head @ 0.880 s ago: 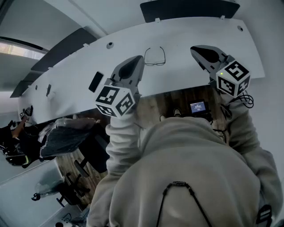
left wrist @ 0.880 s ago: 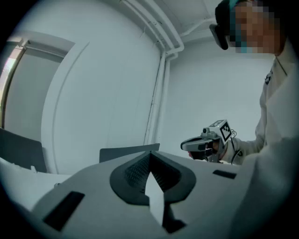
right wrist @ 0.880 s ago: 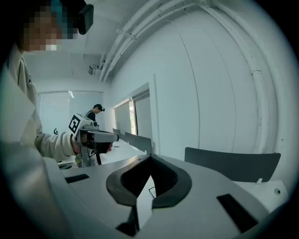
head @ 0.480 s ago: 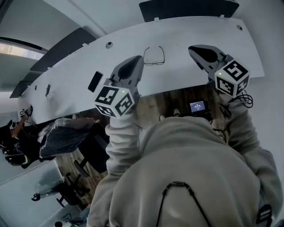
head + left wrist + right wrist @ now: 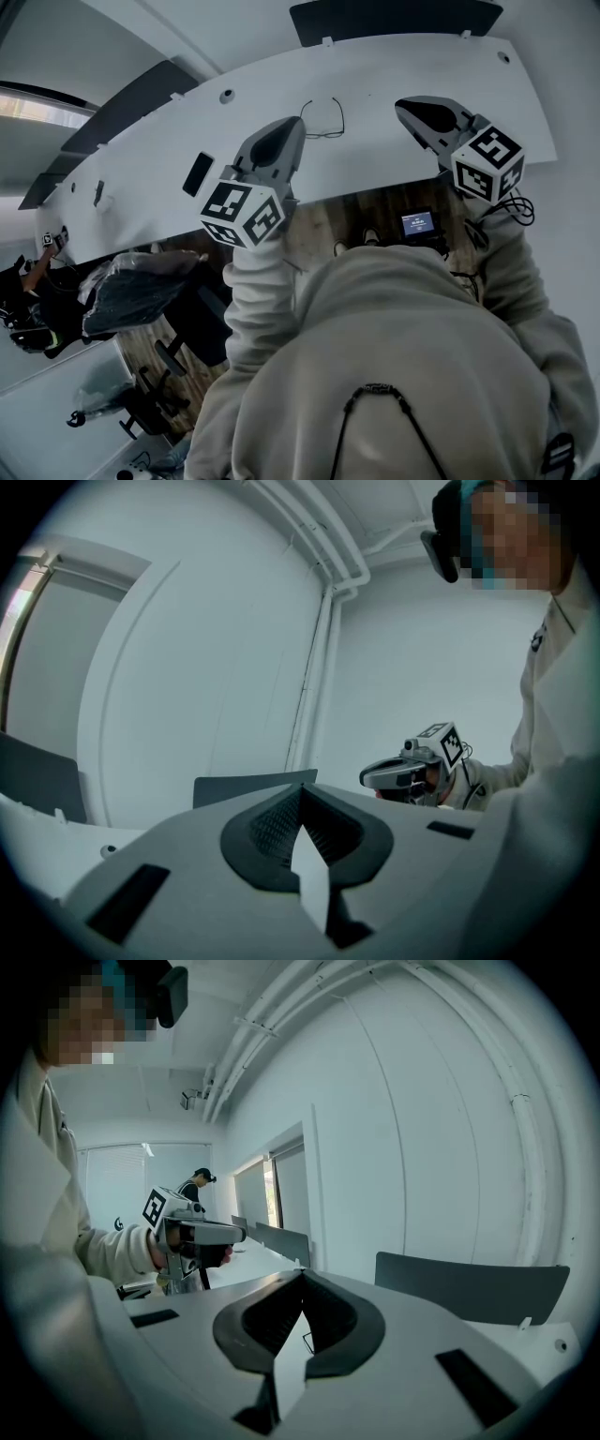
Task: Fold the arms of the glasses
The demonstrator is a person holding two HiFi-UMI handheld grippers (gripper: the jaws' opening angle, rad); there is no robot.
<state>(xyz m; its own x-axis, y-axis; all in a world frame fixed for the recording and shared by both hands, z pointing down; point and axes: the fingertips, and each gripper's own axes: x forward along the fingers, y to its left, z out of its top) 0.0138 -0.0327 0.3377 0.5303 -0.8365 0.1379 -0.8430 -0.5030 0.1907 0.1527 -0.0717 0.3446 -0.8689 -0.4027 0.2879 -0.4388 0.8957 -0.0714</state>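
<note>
Glasses (image 5: 323,118) lie on table (image 5: 469,80); left gripper (image 5: 292,127) and right gripper (image 5: 405,105) both closed

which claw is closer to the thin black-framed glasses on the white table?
Left. The left claw has its tip just left of the thin black-framed glasses; the right claw sits clearly farther off to their right.

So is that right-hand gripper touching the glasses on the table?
Apart. In the head view, a stretch of bare white table shows between the glasses and the right gripper, whose fingers are shut on nothing.
</note>
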